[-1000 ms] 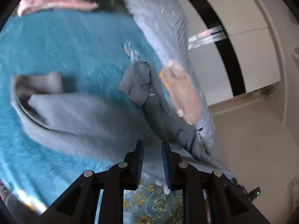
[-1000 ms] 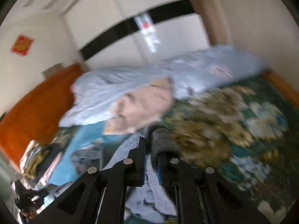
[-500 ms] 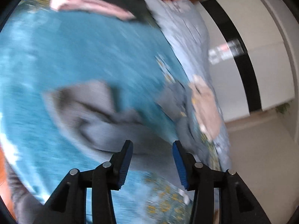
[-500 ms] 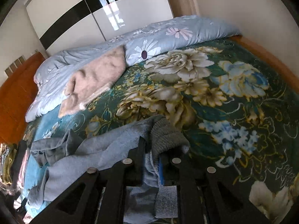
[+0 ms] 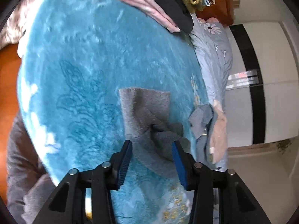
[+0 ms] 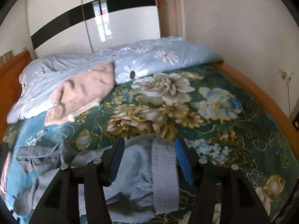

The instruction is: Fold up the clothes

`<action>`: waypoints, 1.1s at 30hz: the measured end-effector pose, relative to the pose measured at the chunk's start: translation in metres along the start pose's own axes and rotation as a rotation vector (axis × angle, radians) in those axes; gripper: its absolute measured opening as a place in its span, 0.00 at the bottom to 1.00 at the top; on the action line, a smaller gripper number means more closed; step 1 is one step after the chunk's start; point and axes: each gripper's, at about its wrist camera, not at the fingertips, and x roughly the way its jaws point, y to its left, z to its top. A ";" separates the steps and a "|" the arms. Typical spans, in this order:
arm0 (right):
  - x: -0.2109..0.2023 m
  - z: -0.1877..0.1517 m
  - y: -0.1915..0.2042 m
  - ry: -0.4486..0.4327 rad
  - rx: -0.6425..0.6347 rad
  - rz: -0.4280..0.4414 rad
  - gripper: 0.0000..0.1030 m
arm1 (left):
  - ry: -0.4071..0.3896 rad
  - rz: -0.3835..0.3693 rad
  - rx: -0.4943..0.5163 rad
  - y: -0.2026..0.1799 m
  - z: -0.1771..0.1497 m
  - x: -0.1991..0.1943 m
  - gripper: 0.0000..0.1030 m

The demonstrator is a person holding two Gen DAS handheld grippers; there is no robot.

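A grey garment [image 5: 147,115] lies crumpled on the teal floral blanket [image 5: 78,71]. In the right wrist view its ribbed hem [image 6: 164,169] lies flat on the blanket [image 6: 214,123]. My left gripper [image 5: 152,149] is open, just above the garment's lower part, holding nothing. My right gripper [image 6: 149,147] is open, its jaws on either side of the ribbed hem, not gripping it. A second bluish-grey piece [image 5: 201,119] lies crumpled near the duvet; it also shows in the right wrist view [image 6: 37,158].
A pile of folded clothes [image 5: 168,3] sits at the far end of the bed. A light-blue flowered duvet [image 6: 130,63] and a beige cloth [image 6: 80,93] lie along the bed's far side. A wooden bed frame [image 6: 257,95] borders a white wall; a wardrobe [image 6: 104,22] stands behind.
Both grippers have opened. The right one let go of the ribbed hem, which now lies on the blanket. The left one swung toward the head of the bed.
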 end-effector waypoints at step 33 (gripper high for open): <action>0.052 -0.053 0.065 0.152 -0.084 0.202 0.76 | -0.132 0.004 0.203 -0.083 0.010 -0.033 0.01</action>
